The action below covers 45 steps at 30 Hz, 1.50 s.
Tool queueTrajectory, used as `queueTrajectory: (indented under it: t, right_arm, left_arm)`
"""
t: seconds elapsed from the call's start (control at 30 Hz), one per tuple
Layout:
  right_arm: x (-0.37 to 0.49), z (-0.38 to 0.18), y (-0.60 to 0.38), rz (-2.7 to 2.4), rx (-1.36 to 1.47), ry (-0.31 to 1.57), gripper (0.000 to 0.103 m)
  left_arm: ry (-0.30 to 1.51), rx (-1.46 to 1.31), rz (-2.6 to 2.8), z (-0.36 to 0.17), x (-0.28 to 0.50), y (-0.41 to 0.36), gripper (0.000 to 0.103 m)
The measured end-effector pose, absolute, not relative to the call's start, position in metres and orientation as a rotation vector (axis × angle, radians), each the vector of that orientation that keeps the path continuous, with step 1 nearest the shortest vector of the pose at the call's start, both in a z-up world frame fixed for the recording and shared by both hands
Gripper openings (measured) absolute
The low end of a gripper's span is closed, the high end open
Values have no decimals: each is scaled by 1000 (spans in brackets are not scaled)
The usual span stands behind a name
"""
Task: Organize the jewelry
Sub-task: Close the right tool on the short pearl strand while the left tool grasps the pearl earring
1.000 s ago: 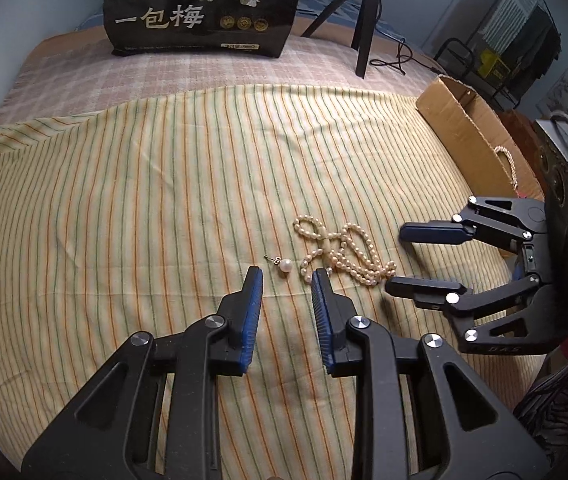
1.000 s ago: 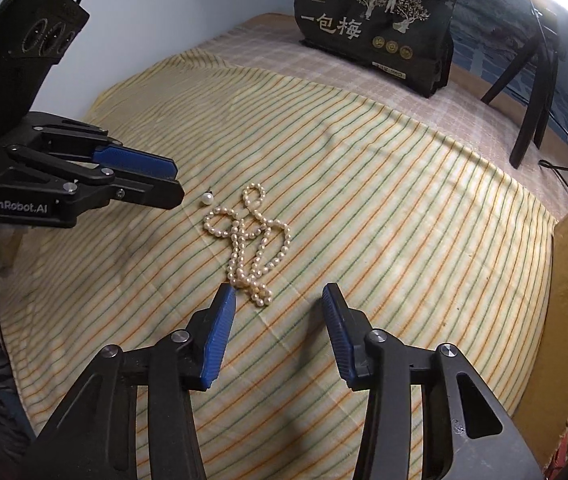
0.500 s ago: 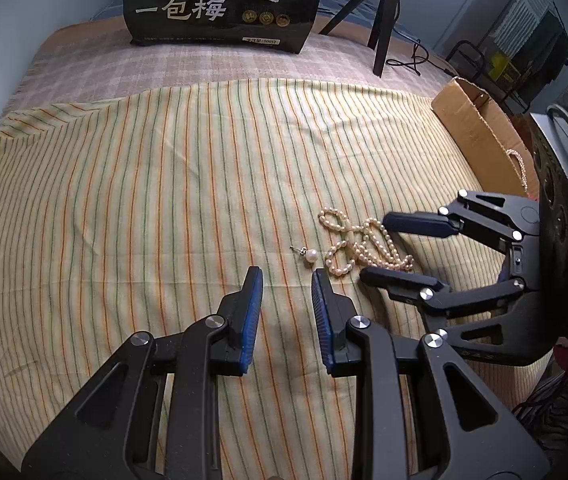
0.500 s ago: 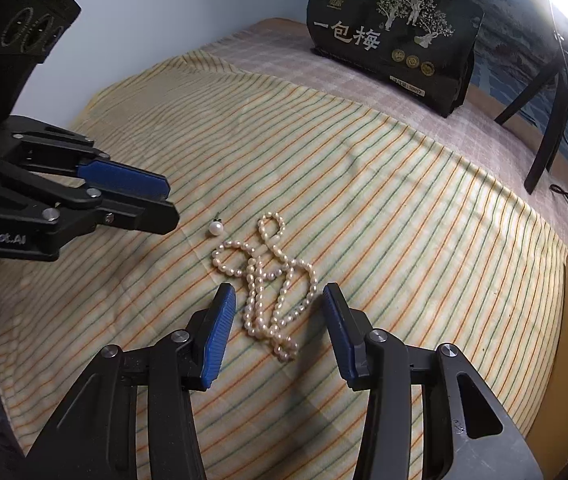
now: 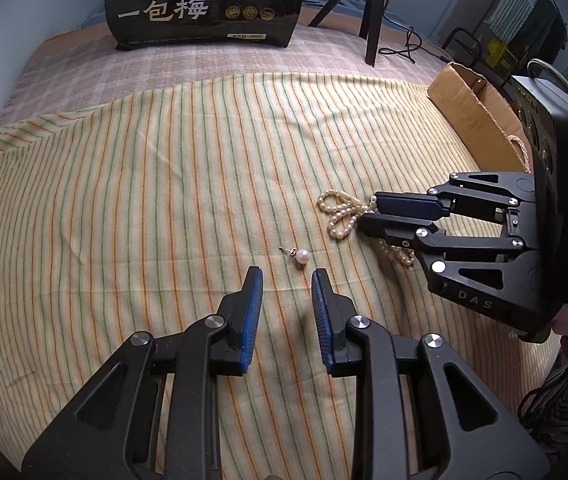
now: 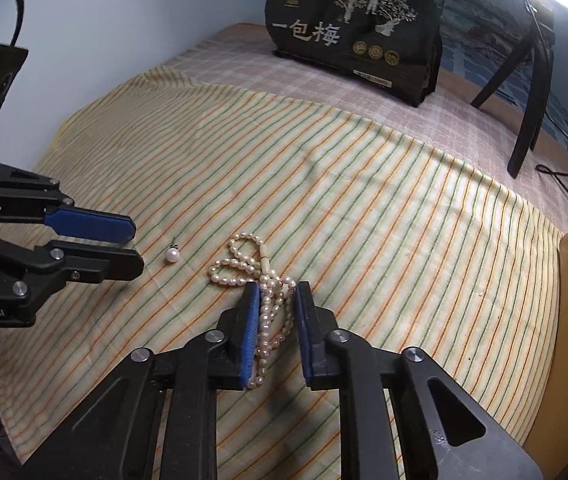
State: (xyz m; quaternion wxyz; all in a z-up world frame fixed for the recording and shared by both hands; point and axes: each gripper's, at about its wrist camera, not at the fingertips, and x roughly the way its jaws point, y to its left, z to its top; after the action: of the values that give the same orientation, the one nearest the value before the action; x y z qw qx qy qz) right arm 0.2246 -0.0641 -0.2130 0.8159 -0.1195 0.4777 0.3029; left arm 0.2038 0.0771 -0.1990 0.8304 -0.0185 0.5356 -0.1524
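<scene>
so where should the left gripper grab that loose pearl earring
Grip the round pearl of the pearl earring, coming down from above with the left gripper. It lies flat on the striped cloth, its thin post sticking sideways, too fine to pinch.

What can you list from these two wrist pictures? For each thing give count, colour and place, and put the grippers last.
pearl necklace: one, cream, bunched on the striped cloth, part between the right gripper's fingers
pearl earring: one, white, on the cloth just ahead of the left gripper
striped cloth: one, yellow with orange and green stripes, over the bed
black bag: one, black with pale print, at the far end
tripod: one, black, beside the bag
cardboard box: one, brown, along the cloth's right edge
left gripper: one, black with blue pads, open
right gripper: one, black with blue pads, jaws just closing on the necklace
</scene>
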Motion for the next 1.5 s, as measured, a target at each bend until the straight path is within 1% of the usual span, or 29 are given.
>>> queueTrajectory:
  t: [0.6, 0.7, 0.77, 0.87, 0.97, 1.3, 1.5]
  right_arm:
    - [224, -214, -66, 634, -249, 1023, 13]
    - [223, -214, -66, 633, -252, 1023, 13]
    - [223, -214, -66, 632, -256, 1022, 13]
    - [222, -213, -65, 629, -259, 1020, 12]
    - [221, -212, -66, 624, -259, 1020, 9]
    - [214, -202, -78, 608, -239, 1015, 8]
    - [208, -186, -85, 595, -223, 991, 8]
  left_arm:
    - [1129, 62, -276, -218, 220, 56, 25]
    - [1110, 101, -271, -218, 216, 53, 20]
    - [1105, 109, -269, -219, 215, 53, 13]
    - [1102, 117, -264, -218, 213, 53, 9]
    - [1093, 142, -257, -217, 210, 50, 8]
    - [1091, 98, -227, -206, 205, 63, 8]
    - [1056, 75, -214, -187, 198, 68, 8]
